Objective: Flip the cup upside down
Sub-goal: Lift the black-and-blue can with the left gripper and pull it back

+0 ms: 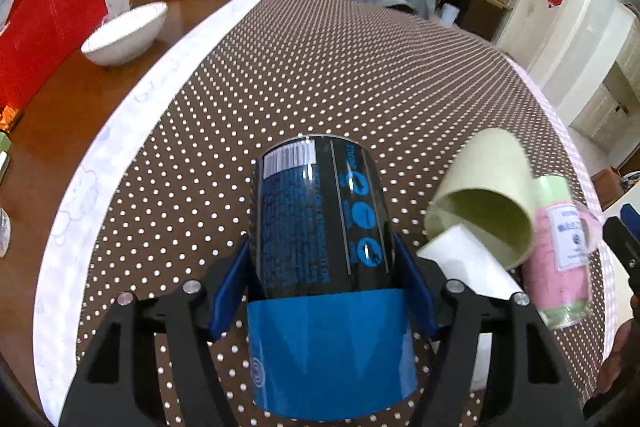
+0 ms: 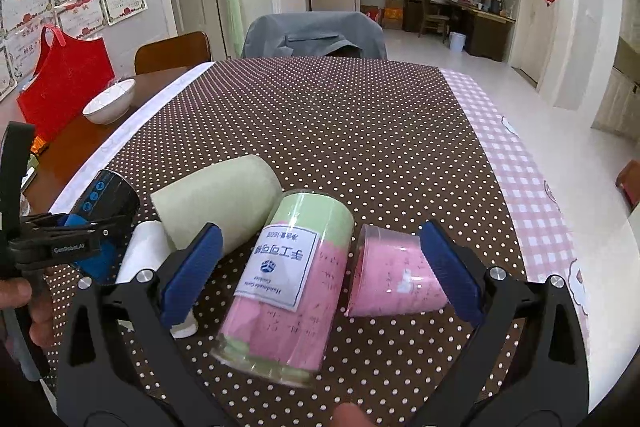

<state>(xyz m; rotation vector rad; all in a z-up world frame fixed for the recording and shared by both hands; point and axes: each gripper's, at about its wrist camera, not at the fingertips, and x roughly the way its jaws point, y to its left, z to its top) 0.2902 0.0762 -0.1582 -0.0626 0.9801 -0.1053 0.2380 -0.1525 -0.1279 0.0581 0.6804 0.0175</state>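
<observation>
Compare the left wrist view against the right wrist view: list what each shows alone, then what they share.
Left wrist only: the left claw shut on the black-and-blue can, seen close with its barcode.

Right wrist only: the right claw open around the pink-and-green jar, the small pink cup lying beside it, and the pink checked cloth.

Both: the pale green cup on its side, the white bowl and the red bag.

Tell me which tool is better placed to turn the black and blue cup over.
Left. The left tool already grips the black and blue cylindrical cup, while the right tool is open around a pink and green clear jar.
</observation>
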